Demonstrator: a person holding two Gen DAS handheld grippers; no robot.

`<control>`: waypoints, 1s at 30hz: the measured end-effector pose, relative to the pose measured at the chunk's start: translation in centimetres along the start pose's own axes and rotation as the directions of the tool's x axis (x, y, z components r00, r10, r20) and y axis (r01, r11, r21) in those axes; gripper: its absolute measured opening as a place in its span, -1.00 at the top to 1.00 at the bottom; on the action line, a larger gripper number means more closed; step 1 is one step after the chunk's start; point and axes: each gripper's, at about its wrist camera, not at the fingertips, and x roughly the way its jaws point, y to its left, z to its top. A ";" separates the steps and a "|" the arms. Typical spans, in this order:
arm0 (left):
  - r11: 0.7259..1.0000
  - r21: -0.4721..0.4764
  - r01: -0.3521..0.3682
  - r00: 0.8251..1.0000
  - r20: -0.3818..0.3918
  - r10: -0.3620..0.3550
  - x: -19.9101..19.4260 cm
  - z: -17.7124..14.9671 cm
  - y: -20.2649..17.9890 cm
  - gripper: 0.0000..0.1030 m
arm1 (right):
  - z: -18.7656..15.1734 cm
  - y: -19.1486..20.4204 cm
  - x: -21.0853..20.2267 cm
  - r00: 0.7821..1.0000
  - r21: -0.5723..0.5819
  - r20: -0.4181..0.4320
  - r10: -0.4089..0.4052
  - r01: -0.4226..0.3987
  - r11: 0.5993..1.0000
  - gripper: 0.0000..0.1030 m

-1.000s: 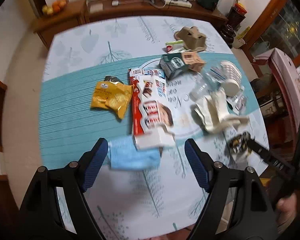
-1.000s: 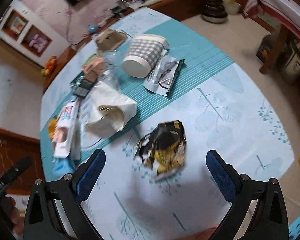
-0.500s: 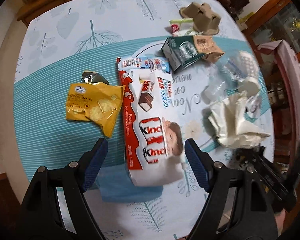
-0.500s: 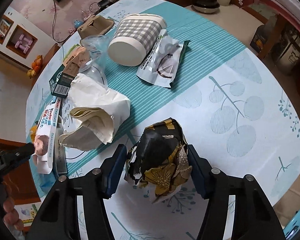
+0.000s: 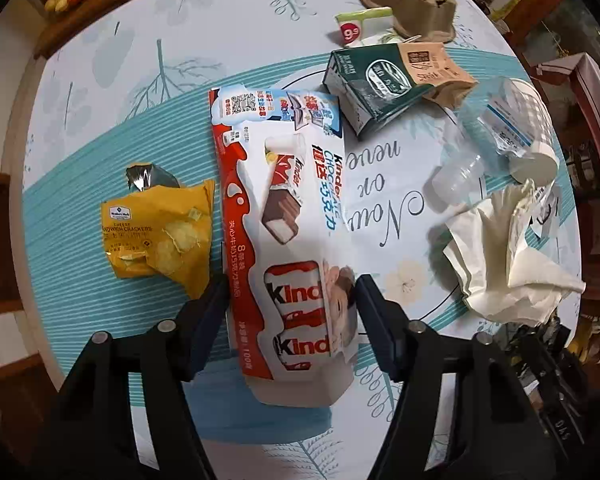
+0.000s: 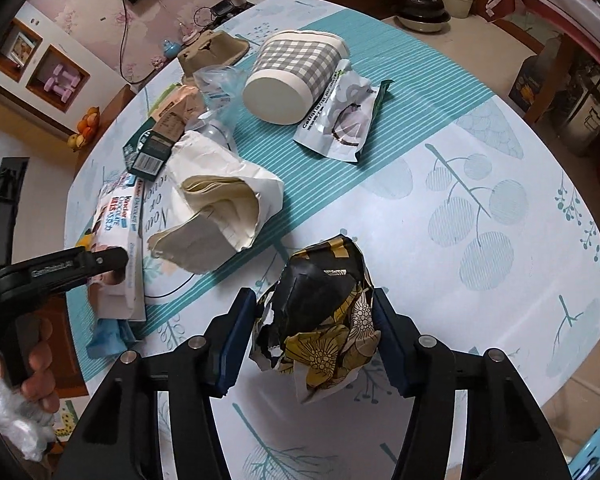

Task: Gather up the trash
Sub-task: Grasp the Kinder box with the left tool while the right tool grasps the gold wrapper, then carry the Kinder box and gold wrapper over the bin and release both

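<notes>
While the left gripper (image 5: pixel 290 300) has its fingers clamped on the Kinder box (image 5: pixel 284 216), the right gripper's (image 6: pixel 314 320) fingers pinch the crumpled black-and-gold wrapper (image 6: pixel 320 312).

On the tabletop (image 5: pixel 100 80) we see the Kinder chocolate box (image 5: pixel 284 216) at centre, lying on a face mask (image 5: pixel 236 412). The cracker packet (image 5: pixel 160 236) lies to its left, the milk carton (image 5: pixel 380 80) behind it to the right, and the crumpled paper bag (image 5: pixel 504 256) right, with the egg carton (image 5: pixel 412 4) farthest back.
</notes>
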 end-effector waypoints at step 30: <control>0.983 -0.009 0.182 0.958 0.226 -0.175 -16.3 -12.8 -1.0 0.11 | -4.7 -0.3 -10.3 0.971 -0.129 0.037 0.236 -0.229 0.965 -0.09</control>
